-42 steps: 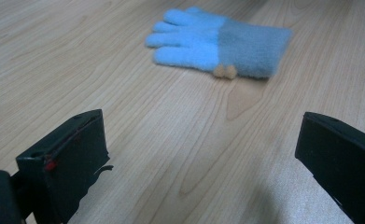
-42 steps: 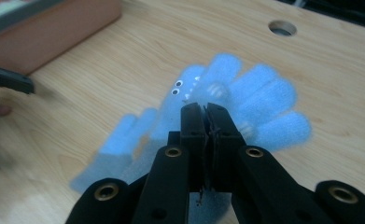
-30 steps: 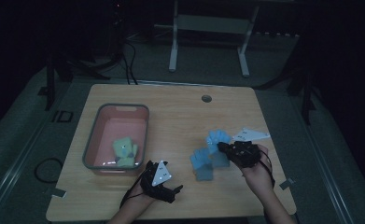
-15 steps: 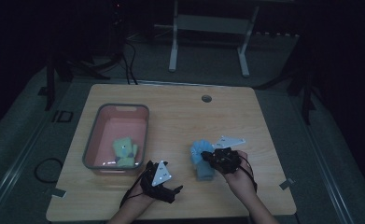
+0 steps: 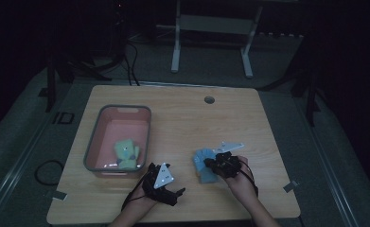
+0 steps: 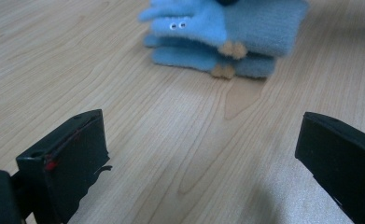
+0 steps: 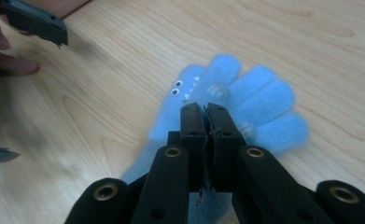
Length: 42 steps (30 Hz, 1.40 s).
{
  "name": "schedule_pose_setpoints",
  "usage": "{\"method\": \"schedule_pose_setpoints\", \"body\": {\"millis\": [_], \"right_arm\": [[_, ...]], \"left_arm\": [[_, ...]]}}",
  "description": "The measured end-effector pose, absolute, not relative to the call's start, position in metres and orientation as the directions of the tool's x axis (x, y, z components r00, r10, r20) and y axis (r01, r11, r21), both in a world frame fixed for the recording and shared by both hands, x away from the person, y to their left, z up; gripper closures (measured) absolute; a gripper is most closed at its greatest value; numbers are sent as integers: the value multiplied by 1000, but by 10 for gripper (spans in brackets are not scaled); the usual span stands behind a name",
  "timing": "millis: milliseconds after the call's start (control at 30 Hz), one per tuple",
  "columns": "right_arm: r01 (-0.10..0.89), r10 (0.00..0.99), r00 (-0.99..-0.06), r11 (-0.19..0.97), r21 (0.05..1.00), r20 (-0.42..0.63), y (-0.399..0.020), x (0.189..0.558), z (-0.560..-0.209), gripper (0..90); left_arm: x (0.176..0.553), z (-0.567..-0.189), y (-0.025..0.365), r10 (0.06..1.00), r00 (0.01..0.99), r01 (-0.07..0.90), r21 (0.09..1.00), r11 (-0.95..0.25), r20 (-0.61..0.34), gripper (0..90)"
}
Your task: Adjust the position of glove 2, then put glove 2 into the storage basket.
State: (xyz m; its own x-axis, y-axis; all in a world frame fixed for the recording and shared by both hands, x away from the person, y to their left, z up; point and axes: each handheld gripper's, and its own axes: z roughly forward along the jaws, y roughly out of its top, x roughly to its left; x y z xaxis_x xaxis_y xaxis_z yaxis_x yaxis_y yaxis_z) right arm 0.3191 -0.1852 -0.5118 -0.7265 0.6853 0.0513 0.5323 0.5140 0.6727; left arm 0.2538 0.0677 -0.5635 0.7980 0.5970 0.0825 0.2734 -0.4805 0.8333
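2 blue gloves [image 5: 202, 165] lie stacked; the right gripper [image 7: 206, 122] pinches the top one, so it may slide off. left gripper [image 6: 203, 154] gapes empty.

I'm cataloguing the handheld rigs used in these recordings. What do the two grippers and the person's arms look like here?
Both are black, two-jawed tools. The left gripper carries a pale grey three-cornered plate with small dark dots and trails a thin black cable; its jaws are blocky, with a red mark inside one. The right gripper has the same plate, and brass-coloured rivets on its linkage arms. Forearms are bare, no sleeves in view.
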Motion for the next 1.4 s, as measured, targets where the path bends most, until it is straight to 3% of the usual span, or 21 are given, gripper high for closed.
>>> {"method": "schedule_pose_setpoints", "body": {"millis": [533, 800, 833, 967, 1000, 1100, 1400], "right_arm": [[566, 700, -711, 516, 643, 64, -186, 325, -534, 811], [550, 688, -719, 484, 681, 92, -191, 322, -518, 561], [550, 688, -719, 484, 681, 92, -191, 322, -518, 561], [545, 682, -720, 446, 710, 124, -199, 323, -512, 272], [542, 682, -722, 449, 710, 120, -201, 324, -511, 237], [537, 684, -720, 442, 719, 118, -207, 326, -510, 177], [491, 645, -752, 408, 770, 138, -227, 332, -499, 141]], "left_arm": [[254, -563, 68, 597, 799, 278, 837, -472, 71, 24], [252, -562, 66, 589, 804, 267, 832, -487, 87, 24], [252, -562, 66, 589, 804, 267, 832, -487, 87, 24], [250, -560, 60, 581, 805, 256, 815, -520, 118, 24], [249, -559, 59, 578, 806, 247, 816, -522, 126, 24], [248, -556, 56, 575, 809, 245, 822, -514, 118, 25], [247, -540, 38, 508, 860, 267, 810, -523, 45, 52]]}}
